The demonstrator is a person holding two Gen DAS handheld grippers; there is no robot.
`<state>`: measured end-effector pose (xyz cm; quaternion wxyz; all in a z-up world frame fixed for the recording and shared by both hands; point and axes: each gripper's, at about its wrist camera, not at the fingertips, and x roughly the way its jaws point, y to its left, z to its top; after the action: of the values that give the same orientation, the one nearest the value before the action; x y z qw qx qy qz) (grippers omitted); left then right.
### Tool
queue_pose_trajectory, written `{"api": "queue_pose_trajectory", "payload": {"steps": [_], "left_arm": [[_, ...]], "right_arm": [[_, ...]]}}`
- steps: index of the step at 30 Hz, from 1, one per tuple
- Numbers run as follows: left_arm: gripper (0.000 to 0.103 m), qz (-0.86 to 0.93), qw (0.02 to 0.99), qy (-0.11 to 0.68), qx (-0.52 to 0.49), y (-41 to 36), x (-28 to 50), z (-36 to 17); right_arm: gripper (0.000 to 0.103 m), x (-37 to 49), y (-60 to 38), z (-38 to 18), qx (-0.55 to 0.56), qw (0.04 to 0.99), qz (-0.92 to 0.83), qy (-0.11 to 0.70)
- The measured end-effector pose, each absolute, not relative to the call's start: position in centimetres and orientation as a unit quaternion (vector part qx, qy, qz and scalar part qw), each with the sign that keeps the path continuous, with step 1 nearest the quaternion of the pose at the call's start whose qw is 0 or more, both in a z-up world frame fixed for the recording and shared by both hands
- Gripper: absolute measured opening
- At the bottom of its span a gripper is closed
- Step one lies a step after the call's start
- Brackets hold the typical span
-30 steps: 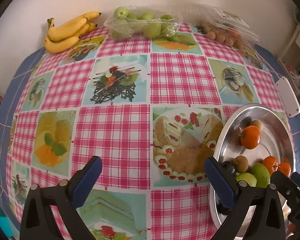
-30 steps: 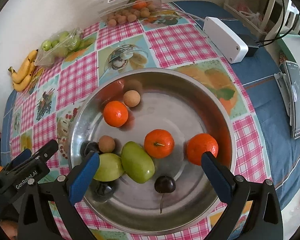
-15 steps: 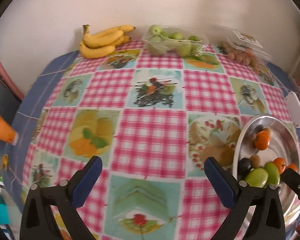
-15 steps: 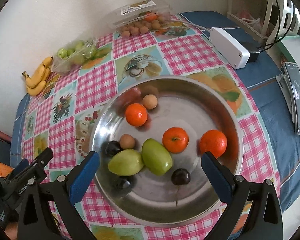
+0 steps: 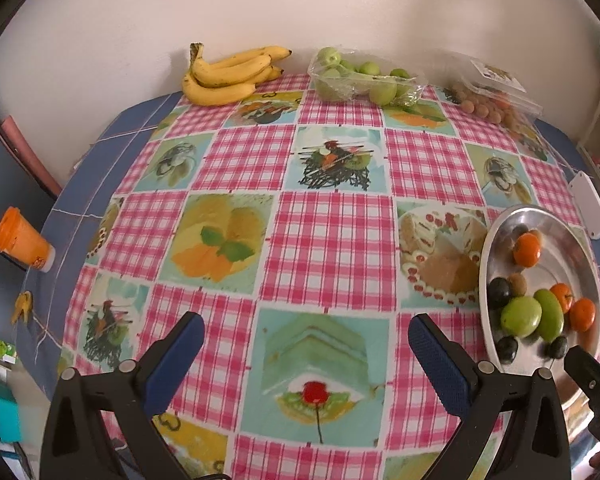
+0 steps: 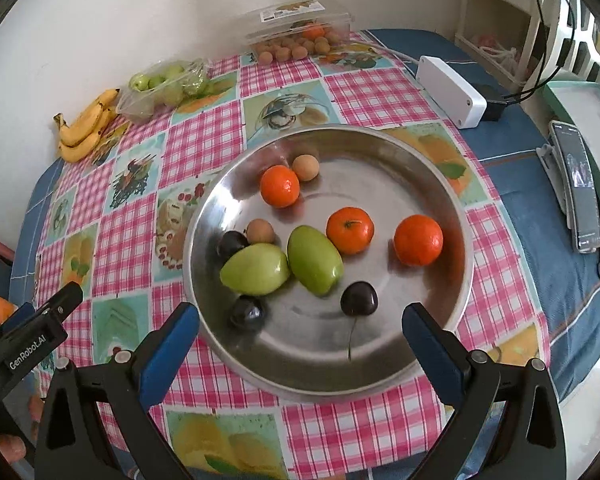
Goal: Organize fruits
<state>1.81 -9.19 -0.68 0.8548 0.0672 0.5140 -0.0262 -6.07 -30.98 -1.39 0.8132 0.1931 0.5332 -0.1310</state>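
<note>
Compared with the views taken a second ago, both grippers are seen to have been drawn back and raised: far more of the checked tablecloth is now taken in by the left wrist camera, and the steel bowl is shown smaller and farther from the right wrist camera. No fruit is seen to have shifted inside the bowl. This retreat is judged to mark a pause between picks, with a new target probably being chosen.

The bowl's contents are shown as three tangerines, two green mango-like fruits lying touching one another, three dark cherries and two small brown longans. Along the far wall, well apart from the bowl, the unsorted stock is laid out: a bunch of bananas, a bag of green fruit and a clear punnet of longans.

The left gripper is held above bare cloth, aimed toward the wall, its jaws spread wide with nothing between them. The right gripper is held over the near rim of the bowl, tilted downward, its jaws likewise spread and empty. A white power strip and a phone are seen to the right, beyond the cloth.
</note>
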Motion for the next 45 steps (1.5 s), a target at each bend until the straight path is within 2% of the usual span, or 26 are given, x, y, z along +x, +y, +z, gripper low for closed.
{"api": "queue_pose_trajectory", "payload": {"steps": [13, 45], "left_arm": [[0.103, -0.022, 0.854, 0.515, 0.072, -7.5, -0.5, -0.8], [0.103, -0.021, 0.840, 0.537, 0.071, -7.1, -0.5, -1.5]], "right_arm": [[0.101, -8.2, -29.2, -1.0, 0.157, 0.819, -0.137, 0.534], [0.101, -8.5, -28.9, -0.9, 0.152, 0.818, -0.143, 0.536]]}}
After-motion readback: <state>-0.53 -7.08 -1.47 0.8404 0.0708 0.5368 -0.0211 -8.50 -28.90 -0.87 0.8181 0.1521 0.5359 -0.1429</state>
